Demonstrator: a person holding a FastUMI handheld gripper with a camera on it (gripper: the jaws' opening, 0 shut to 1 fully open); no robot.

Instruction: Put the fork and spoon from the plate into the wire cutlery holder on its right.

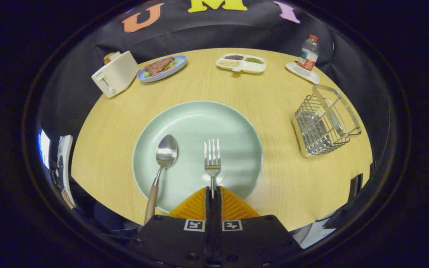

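A pale green plate (233, 123) lies on the wooden table just ahead of my fingers. A metal fork (212, 156) points away from me over the plate, and my gripper (213, 190) is shut on its neck, with the handle hidden between the fingers. To the fork's left a spoon (165, 154) with a wooden handle rests in the plate, its handle running back over the near rim. The wire cutlery holder (324, 123) stands on the table to the right of the plate, open at the top.
At the far side of the table stand a white toaster (114, 74), a blue plate with food (162, 67), a white divided dish (241, 63) and a water bottle (307, 56) on a white coaster. The table's near edge curves just beside my fingers.
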